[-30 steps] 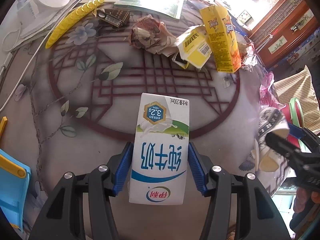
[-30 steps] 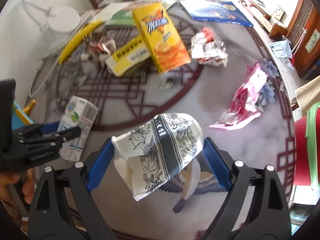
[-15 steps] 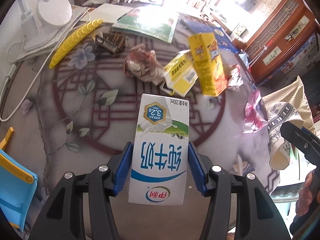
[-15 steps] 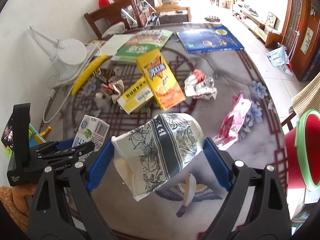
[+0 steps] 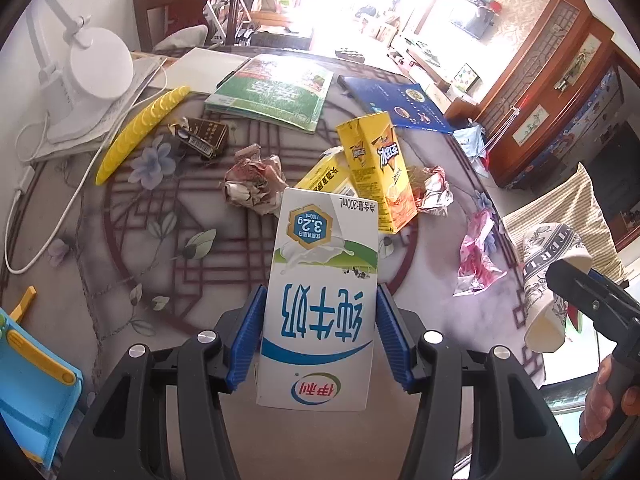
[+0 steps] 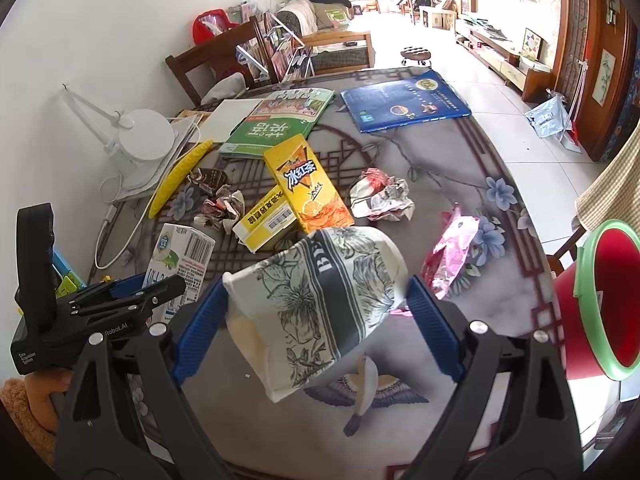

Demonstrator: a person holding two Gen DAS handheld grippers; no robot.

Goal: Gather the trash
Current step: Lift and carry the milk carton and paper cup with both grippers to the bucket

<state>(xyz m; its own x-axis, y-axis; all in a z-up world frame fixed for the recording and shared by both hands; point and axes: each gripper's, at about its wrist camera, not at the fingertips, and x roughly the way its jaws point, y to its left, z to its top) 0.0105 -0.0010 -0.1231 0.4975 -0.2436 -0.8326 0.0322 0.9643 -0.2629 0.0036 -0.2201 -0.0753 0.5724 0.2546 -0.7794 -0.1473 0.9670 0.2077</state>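
Now: carton (image 5: 318, 300) gripped – cup (image 6: 320, 304) too.

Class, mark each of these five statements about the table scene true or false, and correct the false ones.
1. The left gripper holds a white milk carton. True.
2. The right gripper is empty. False: its jaws are closed on a patterned paper cup.
3. A tall yellow drink carton is still on the table. True.
4. The red bin with the green rim stands on the table among the trash. False: it is beyond the table's right edge.
5. The pink wrapper lies inside the red bin. False: it lies on the table near its right edge.
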